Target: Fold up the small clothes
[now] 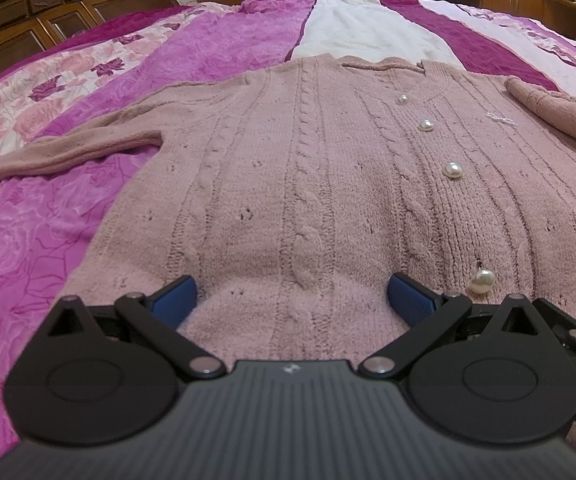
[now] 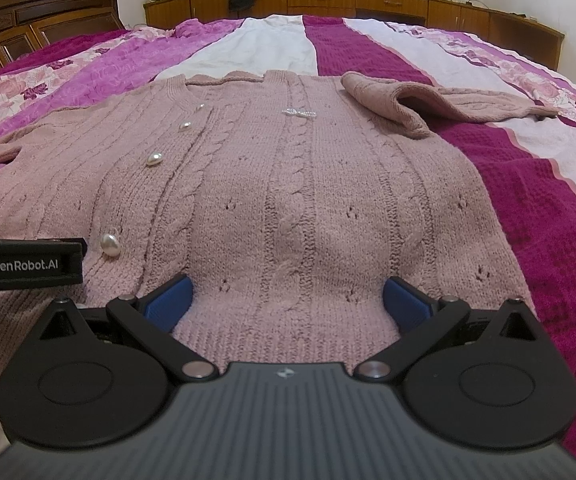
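A dusty pink cable-knit cardigan with pearl buttons lies flat, front up, on the bed. Its left sleeve stretches out to the left; its right sleeve is folded in at the shoulder. My left gripper is open, its blue pads spread over the bottom hem left of the button line. My right gripper is open over the hem right of the buttons. The left gripper's body shows at the left edge of the right wrist view. The cardigan fills that view.
The bed has a purple, magenta and white striped floral cover. A dark wooden headboard stands at the left. A low wooden cabinet with clothes, books and a plush goose runs along the far wall.
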